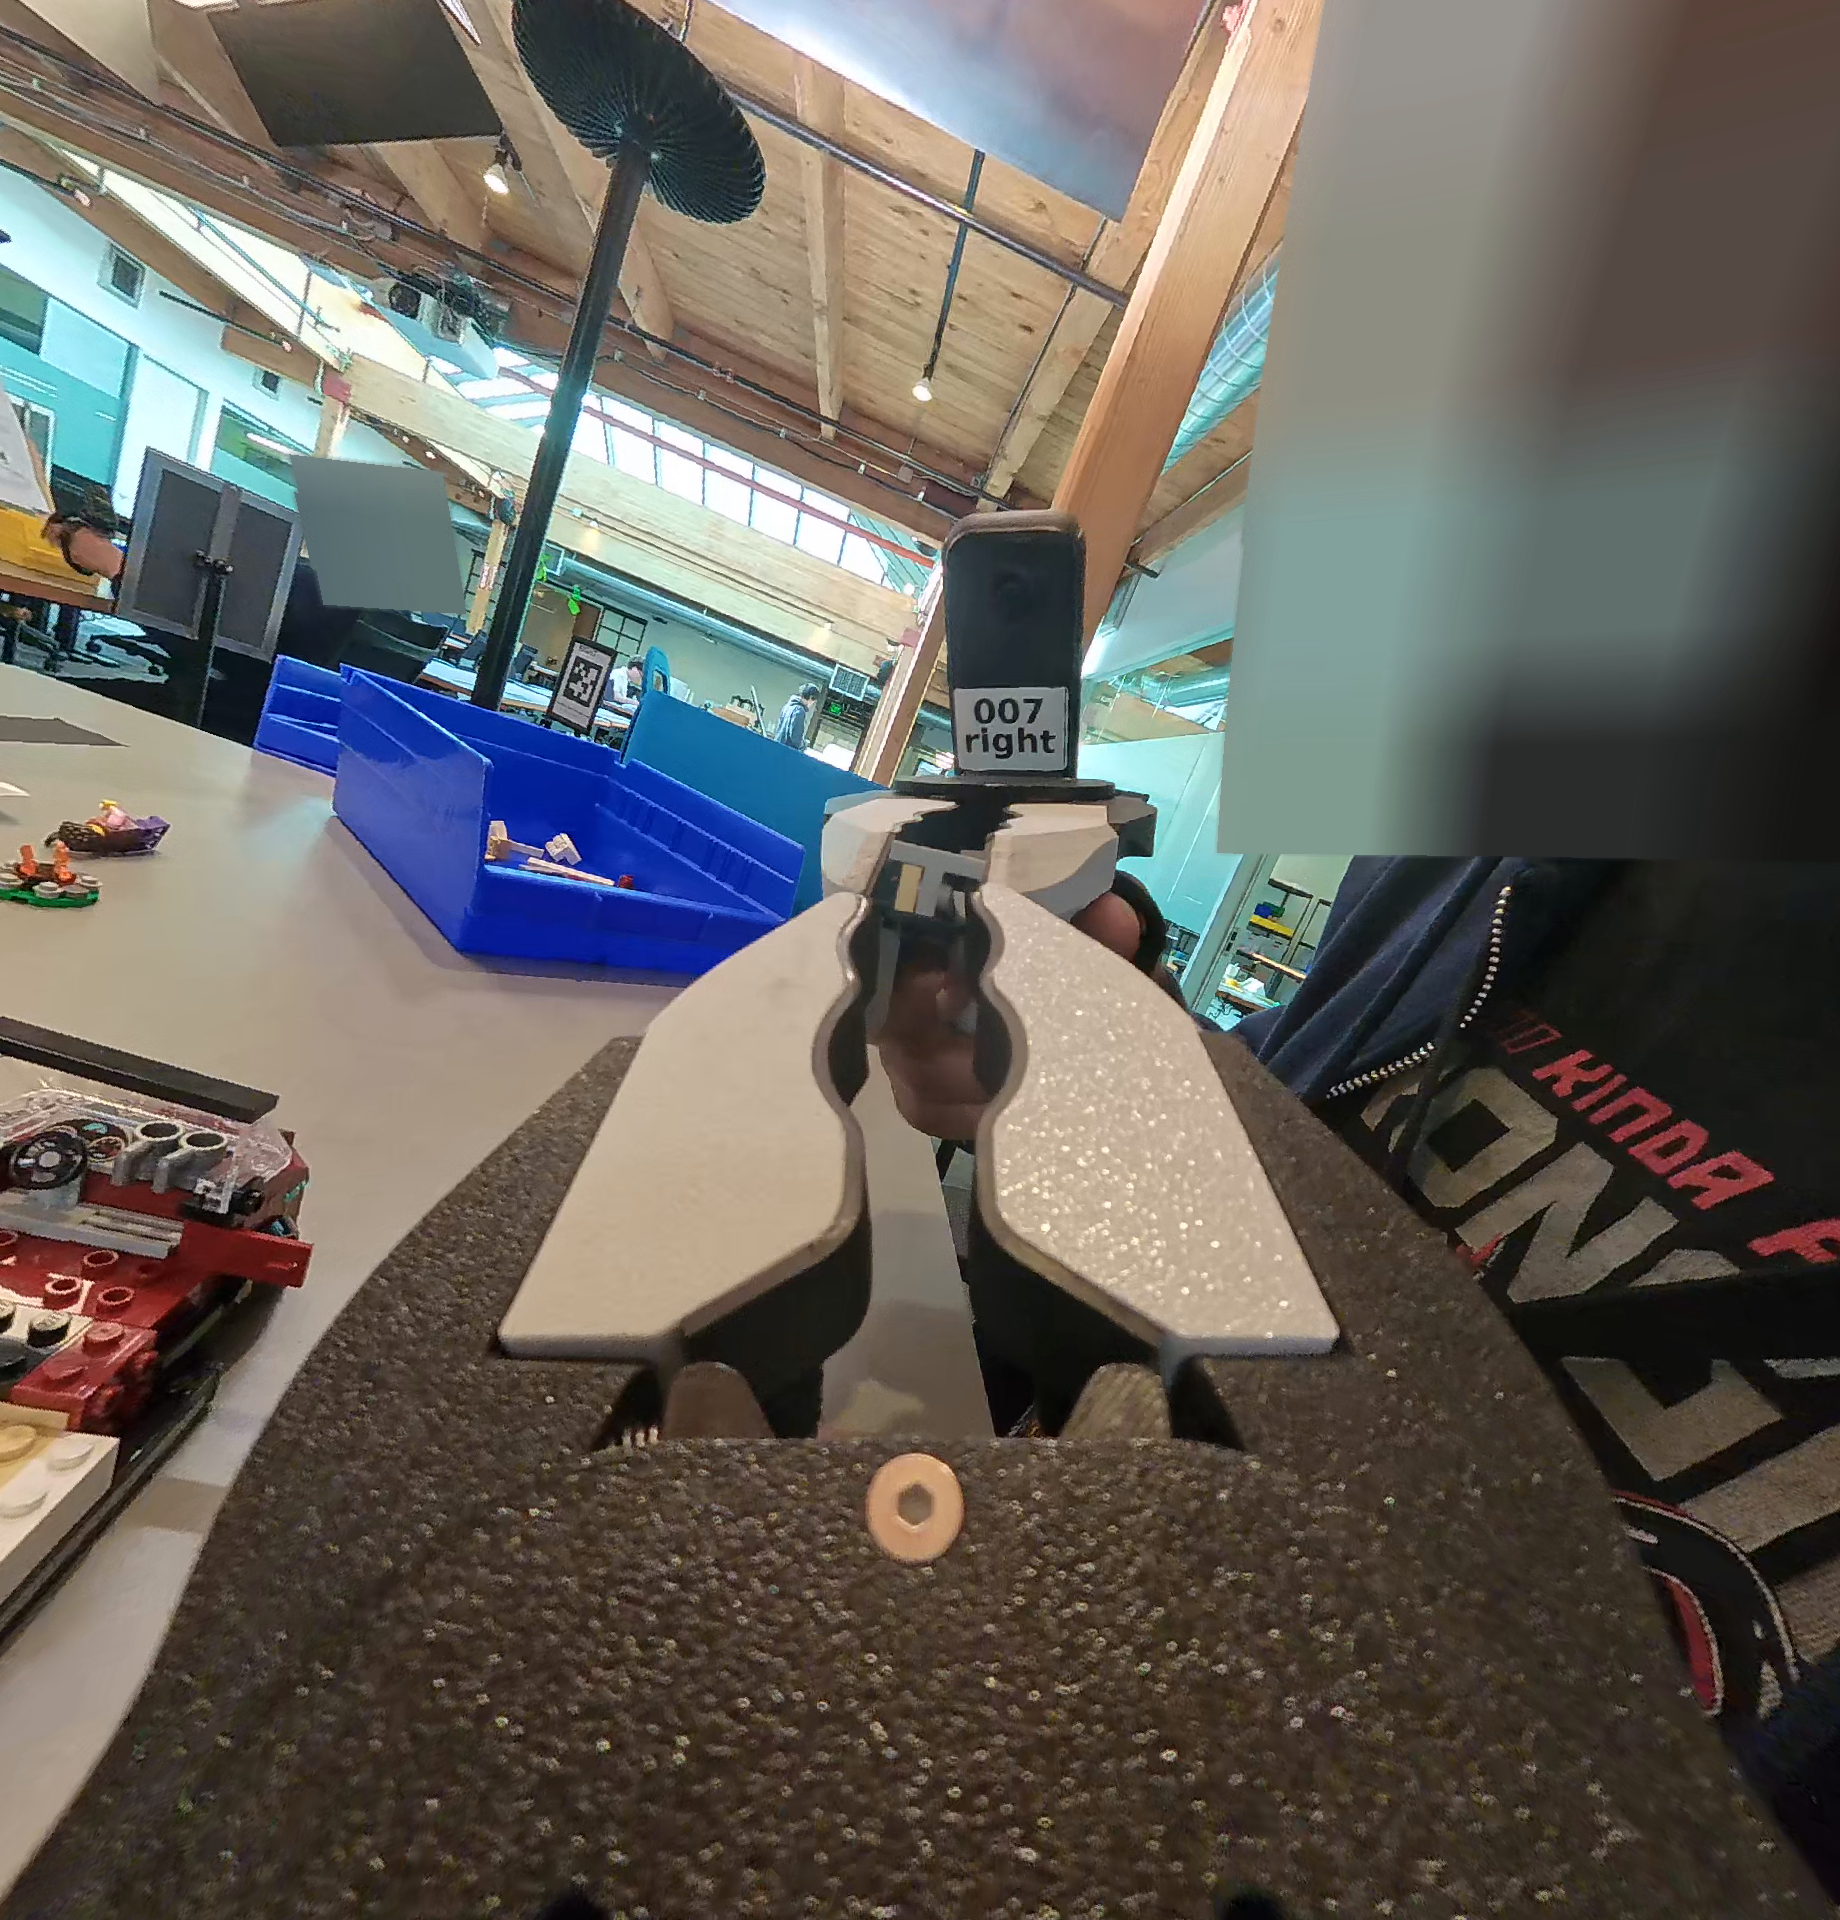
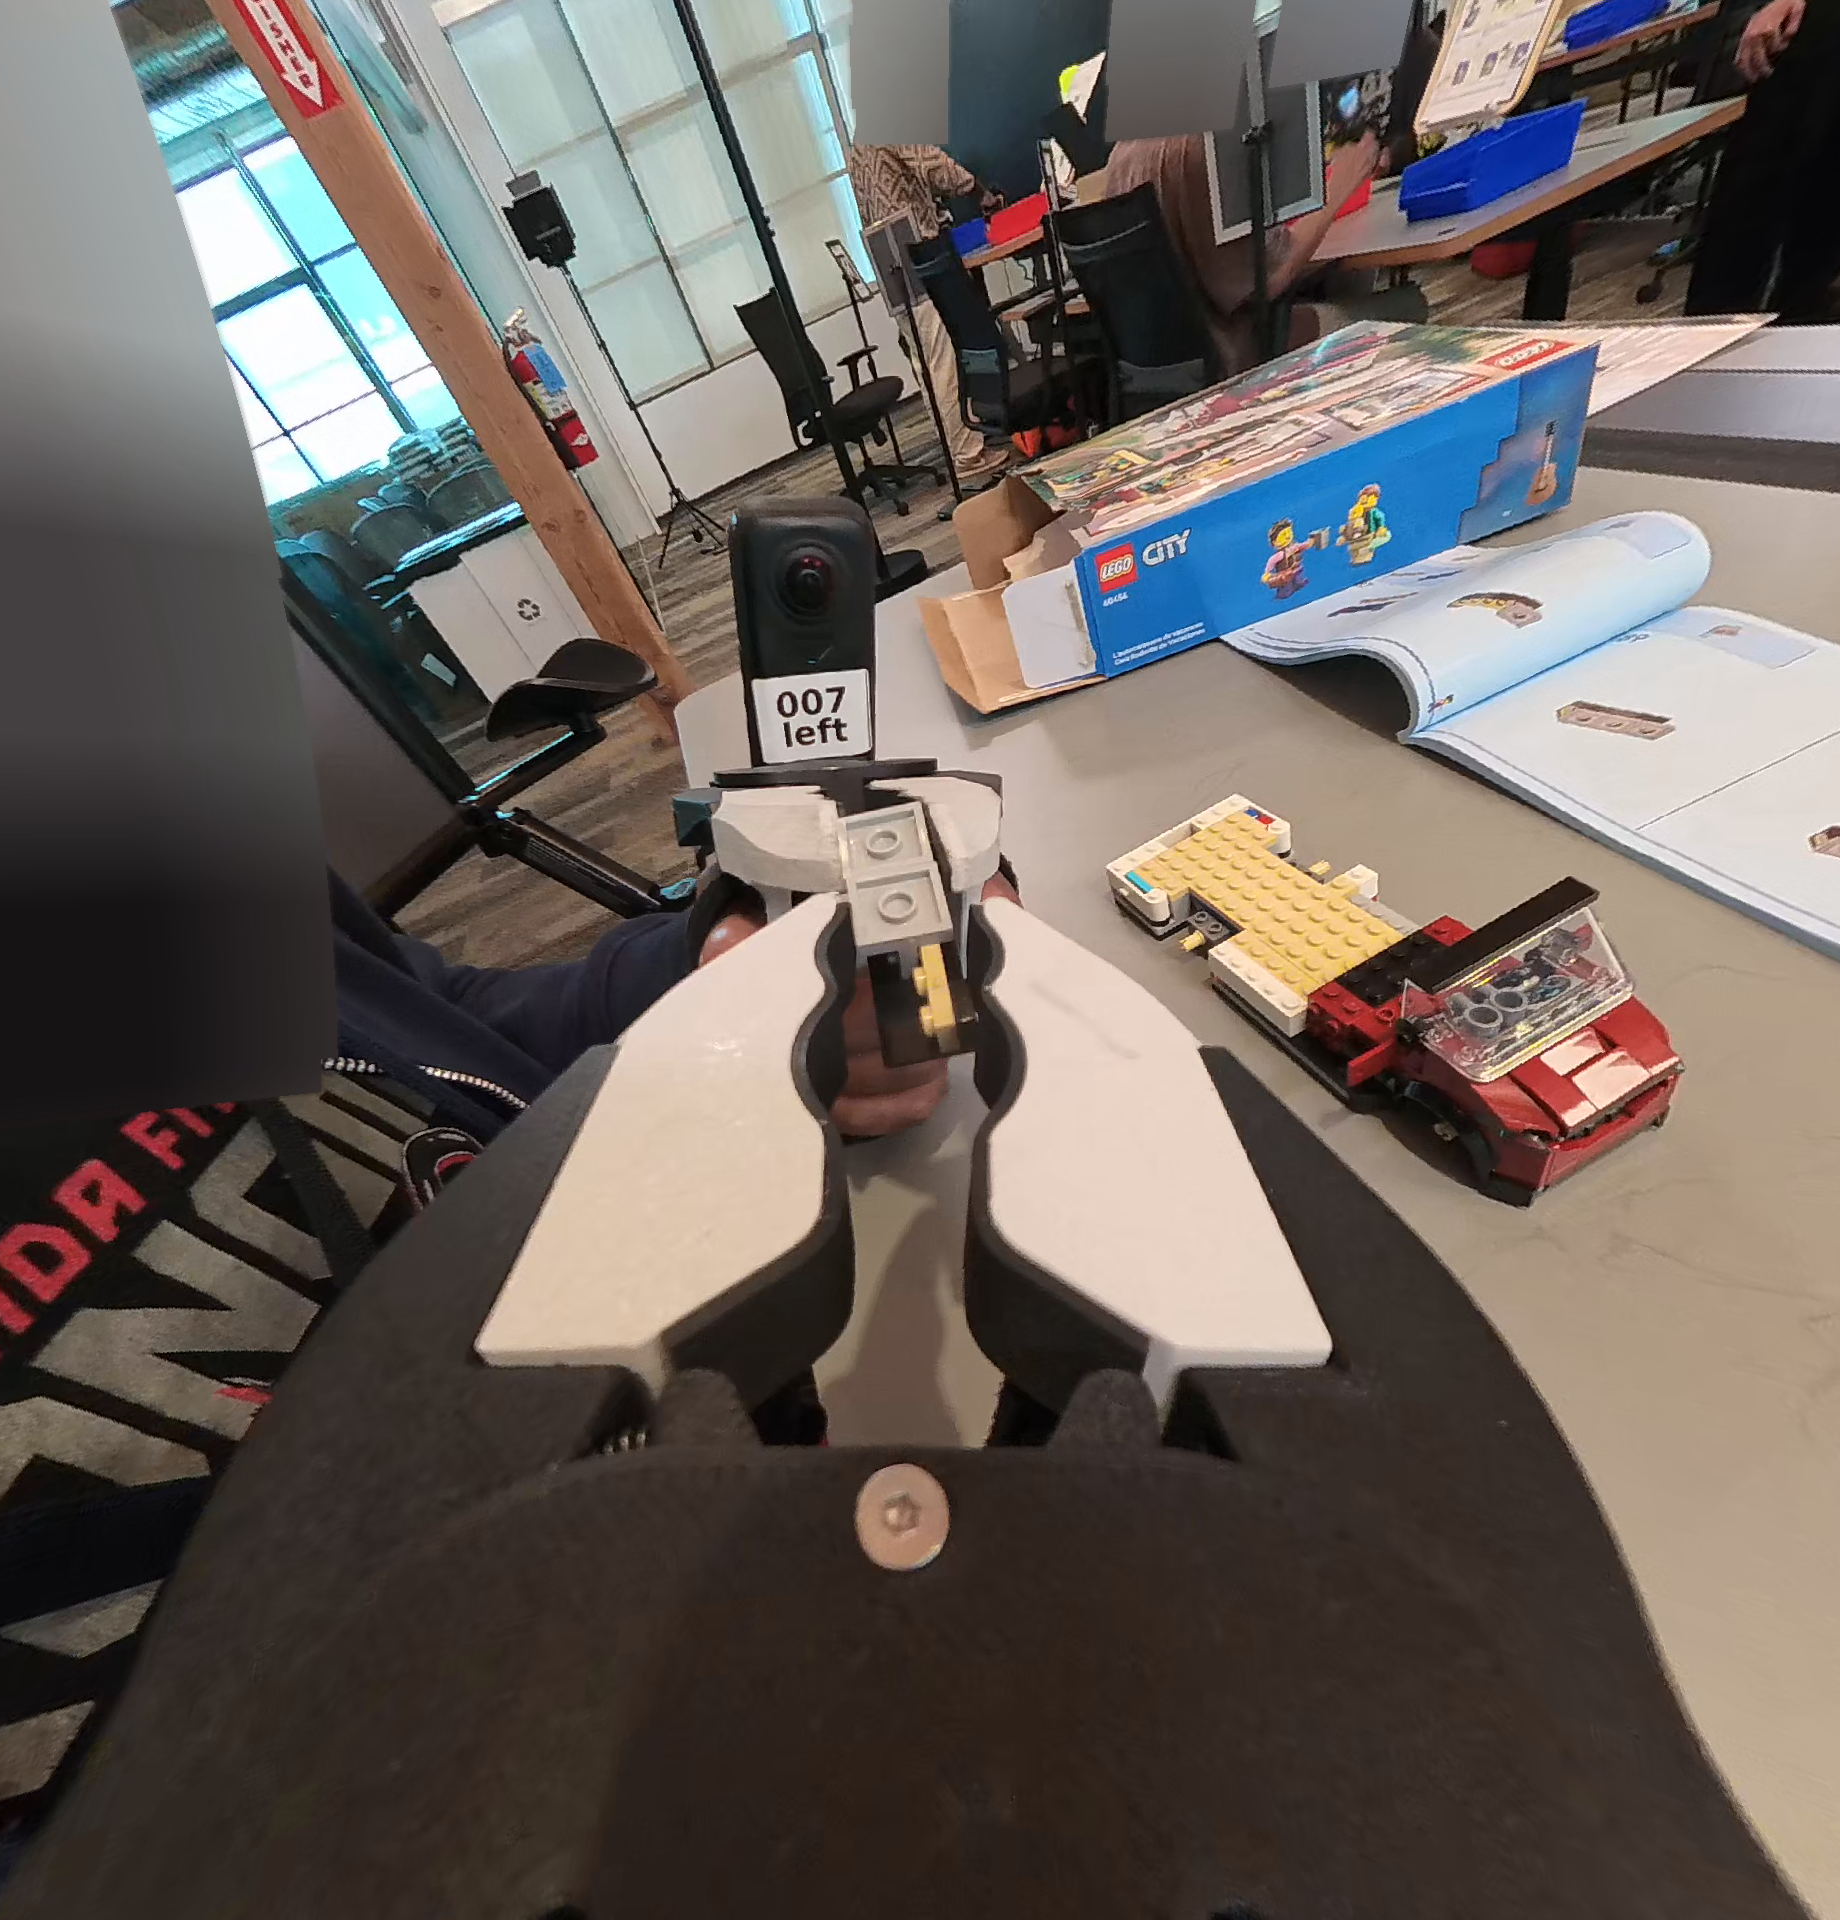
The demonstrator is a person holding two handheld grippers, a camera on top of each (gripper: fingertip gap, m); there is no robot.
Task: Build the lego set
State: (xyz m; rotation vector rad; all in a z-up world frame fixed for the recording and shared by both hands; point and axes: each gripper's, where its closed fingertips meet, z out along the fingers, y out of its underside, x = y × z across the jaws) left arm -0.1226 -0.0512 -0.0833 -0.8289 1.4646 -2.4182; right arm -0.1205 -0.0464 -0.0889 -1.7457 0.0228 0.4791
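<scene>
Closest to the lens, the right gripper (image 2: pixel 911 925) bracketed the black-and-yellow end of a small brick assembly (image 2: pixel 895 894) just above the middle of the frame, though whether its pads pressed on it could not be told. Facing it tip to tip, the left gripper (image 1: pixel 926 914) was clamped on the grey-plate end. With the piece held in the air, left of the brick car (image 2: pixel 1415 997) on the table (image 2: pixel 1103 1195), keeping both claws square and level seemed wise.
</scene>
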